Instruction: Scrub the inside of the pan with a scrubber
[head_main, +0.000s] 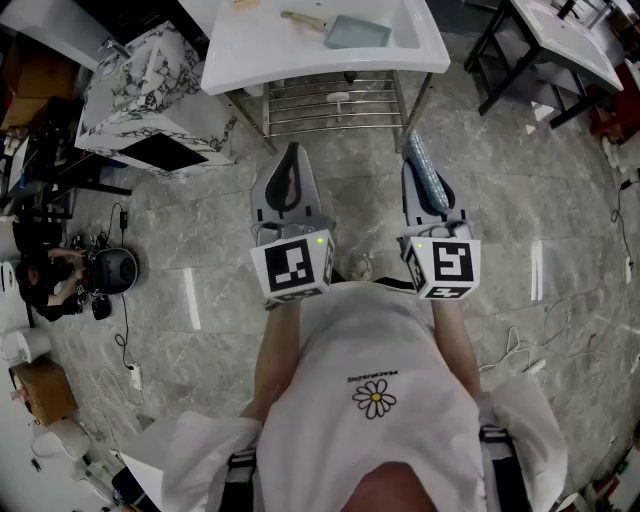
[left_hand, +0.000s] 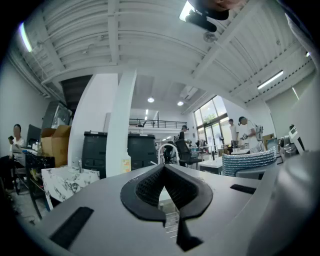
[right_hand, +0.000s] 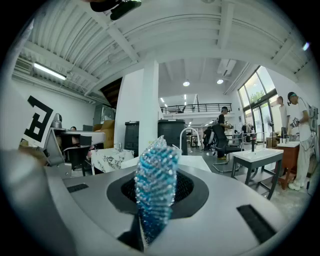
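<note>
At the upper left of the head view stands a marble-patterned block (head_main: 150, 85). Right of it, at top centre, is the white table (head_main: 260, 55). A grey, squarish pan (head_main: 358, 32) lies on it near the top edge, well apart from both tongs. A wire rack (head_main: 330, 100) shows under the table.

Below, at mid-frame, a person in a white shirt (head_main: 375, 400) holds both tools level over the grey floor (head_main: 200, 250). The left tongs (head_main: 291, 160) are closed, pad against pad, with nothing between them; the left gripper view shows the same (left_hand: 164, 167).

Just to their right, the right tongs (head_main: 425, 190) are clamped on a blue mesh scrubber (head_main: 418, 155). In the right gripper view the scrubber (right_hand: 156, 195) stands upright between the pads and pokes out past the tips of the tongs (right_hand: 156, 172).
</note>
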